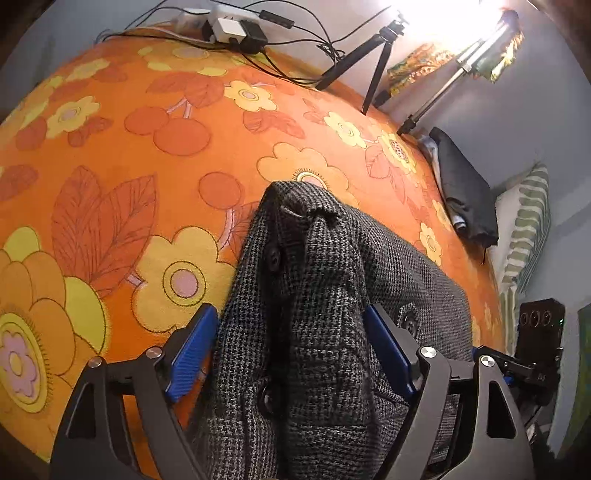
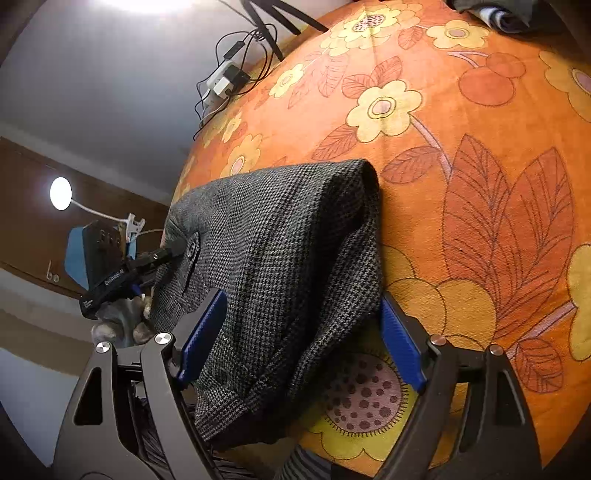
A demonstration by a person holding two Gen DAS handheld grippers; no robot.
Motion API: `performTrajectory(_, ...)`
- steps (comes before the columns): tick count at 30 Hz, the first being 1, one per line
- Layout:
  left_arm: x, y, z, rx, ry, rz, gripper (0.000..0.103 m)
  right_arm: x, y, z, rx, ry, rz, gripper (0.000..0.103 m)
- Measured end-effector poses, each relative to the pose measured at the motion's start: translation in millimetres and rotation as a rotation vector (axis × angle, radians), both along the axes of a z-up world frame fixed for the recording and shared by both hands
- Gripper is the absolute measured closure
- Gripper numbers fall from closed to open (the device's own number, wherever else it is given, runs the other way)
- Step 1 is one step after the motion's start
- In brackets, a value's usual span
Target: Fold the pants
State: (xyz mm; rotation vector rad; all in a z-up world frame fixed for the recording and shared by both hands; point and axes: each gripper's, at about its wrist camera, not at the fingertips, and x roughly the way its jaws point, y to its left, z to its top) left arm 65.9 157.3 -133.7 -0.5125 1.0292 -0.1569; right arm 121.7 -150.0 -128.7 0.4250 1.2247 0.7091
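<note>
Grey houndstooth pants (image 1: 321, 236) lie bunched on the orange flowered bedspread (image 1: 147, 147), with buttons showing near the waistband. My left gripper (image 1: 291, 312) stands open and wide, a thick fold of the pants between its blue pads (image 1: 192, 350). In the right wrist view the pants (image 2: 280, 221) drape as a folded hump. My right gripper (image 2: 303, 297) is open around their near edge, the fabric passing between its blue pads (image 2: 400, 343). The left gripper (image 2: 162, 254) shows at the pants' far left side, by a button, with a gloved hand (image 2: 122, 325) below it.
A power strip with cables (image 1: 236, 27) and a black tripod (image 1: 369, 55) stand at the bed's far edge. A dark folded garment (image 1: 465, 192) and a striped pillow (image 1: 528, 221) lie at the right. A lamp (image 2: 60, 193) glows left of the bed.
</note>
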Motion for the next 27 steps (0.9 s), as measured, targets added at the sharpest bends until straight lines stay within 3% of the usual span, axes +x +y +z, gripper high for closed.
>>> performTrajectory(8, -2, -1, -1, 0.003, -0.017, 0.024, 0.022, -5, 14, 4, -0.049, -0.061, 0.025, 0.018)
performTrajectory(12, -3, -5, -1, -0.014, -0.017, 0.019, 0.038, -6, 17, 4, -0.049, -0.068, 0.037, 0.021)
performTrajectory(15, -2, -7, -1, -0.020, -0.012, 0.012, 0.048, -7, 19, 3, -0.044, -0.068, 0.047, 0.032)
performTrajectory(16, -2, -8, -1, -0.018, -0.014, 0.016, 0.050, -7, 21, 3, -0.044, -0.068, 0.052, 0.042)
performTrajectory(21, -4, -9, 1, -0.020, -0.018, 0.019, 0.060, -7, 26, 0, -0.034, -0.055, 0.067, 0.051)
performTrajectory(24, -4, -11, 1, -0.006, -0.026, 0.016, 0.060, -7, 26, -2, -0.027, -0.047, 0.062, 0.053)
performTrajectory(27, -4, -5, -5, -0.051, -0.021, 0.046, 0.054, -7, 24, -4, -0.016, -0.044, 0.060, 0.050)
